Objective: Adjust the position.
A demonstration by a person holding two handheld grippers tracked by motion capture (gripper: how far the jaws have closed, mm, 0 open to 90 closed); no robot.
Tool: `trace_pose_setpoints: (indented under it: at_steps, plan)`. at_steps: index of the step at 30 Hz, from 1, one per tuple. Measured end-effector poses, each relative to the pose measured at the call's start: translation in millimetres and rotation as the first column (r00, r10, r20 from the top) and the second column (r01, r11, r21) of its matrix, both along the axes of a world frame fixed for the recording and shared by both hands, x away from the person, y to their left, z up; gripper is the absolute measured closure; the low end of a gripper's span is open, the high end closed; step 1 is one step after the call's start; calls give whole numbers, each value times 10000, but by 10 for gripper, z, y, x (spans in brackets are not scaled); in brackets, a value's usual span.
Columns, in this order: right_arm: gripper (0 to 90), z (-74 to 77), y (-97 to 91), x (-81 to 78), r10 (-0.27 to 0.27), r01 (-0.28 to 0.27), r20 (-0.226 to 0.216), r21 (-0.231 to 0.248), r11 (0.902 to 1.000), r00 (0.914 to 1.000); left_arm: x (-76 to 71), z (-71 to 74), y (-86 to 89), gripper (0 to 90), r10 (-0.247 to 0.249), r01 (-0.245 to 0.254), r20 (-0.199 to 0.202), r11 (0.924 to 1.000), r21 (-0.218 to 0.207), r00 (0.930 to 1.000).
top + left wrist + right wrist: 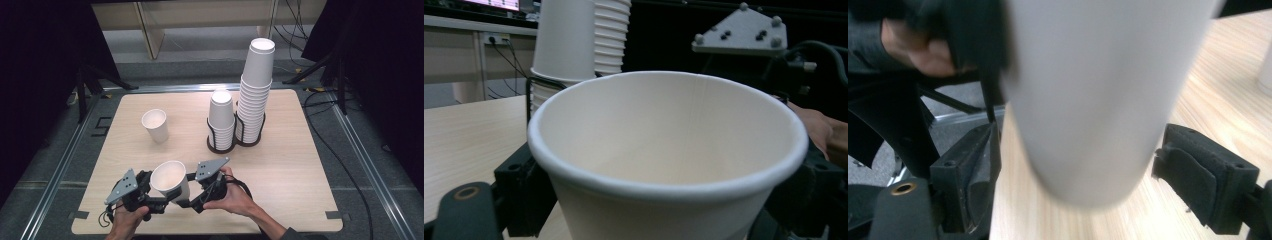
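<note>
1. The left hand-held gripper (150, 192) sits at the near edge of the desk (280, 180), held low from behind by the person's left hand (125, 220), pointing toward the paper cup (170, 180).
2. The right hand-held gripper (192, 192) comes at the cup from the other side, with the right hand (232, 197) wrapped around its body and the wrist angled inward.
3. The cup stands upright between the two grippers, well in front of the cup rack (235, 135) and near a lone cup (155, 125).
4. In the left gripper view the cup (664, 165) sits between the jaws, which appear closed against its sides, though the contact is partly hidden by the rim.
5. In the right gripper view the jaws stand apart on either side of the blurred cup (1098, 100), with a gap showing at the right pad (1193, 172).
6. The cup's base is hidden in the high view; I cannot tell whether it rests on the desk.
</note>
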State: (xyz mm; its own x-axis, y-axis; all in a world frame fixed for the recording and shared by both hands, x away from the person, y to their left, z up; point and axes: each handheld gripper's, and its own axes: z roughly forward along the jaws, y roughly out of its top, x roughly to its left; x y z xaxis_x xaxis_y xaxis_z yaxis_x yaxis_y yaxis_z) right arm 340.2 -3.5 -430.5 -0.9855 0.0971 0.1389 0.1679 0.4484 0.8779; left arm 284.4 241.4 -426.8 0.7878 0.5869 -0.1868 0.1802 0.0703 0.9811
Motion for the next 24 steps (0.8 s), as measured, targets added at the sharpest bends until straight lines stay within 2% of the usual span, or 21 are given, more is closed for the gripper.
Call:
trace_pose_setpoints:
  at_steps: [3,5,6,10,12,14,15,21,24]
  plan:
    - [177,-26,-106,23,-229,230,15,-160,9996,9997,29,-5,35,136,290,-290,-65,9996,62,9996]
    - [180,-38,-185,37,-499,495,-173,-192,9986,9986,49,-17,44,137,483,-479,-150,9985,250,9987]
    - [182,-39,-226,50,-589,589,5,-210,9980,9983,58,-26,43,137,539,-535,-182,9983,213,9984]
    - [191,-23,-398,39,-1033,1031,-104,-218,9944,9946,97,-43,61,137,855,-844,-271,9956,409,9960]
    - [196,-13,-481,28,-1306,1309,127,-298,9909,9914,121,-49,67,137,963,-950,-242,9943,485,9951]
    - [200,-14,-554,20,-1597,1600,99,-292,9867,9871,141,-58,70,137,1126,-1112,-236,9923,539,9934]
    - [200,-12,-593,28,-1723,1731,264,-283,9845,9847,148,-59,77,137,1176,-1161,-203,9910,663,9928]
    - [192,-38,-742,39,-2452,2451,4,-313,9690,9695,204,-83,75,137,1405,-1386,-203,9874,765,9899]
    - [191,-42,-783,45,-2627,2625,-67,-253,9646,9648,224,-92,84,136,1482,-1460,-210,9857,838,9887]
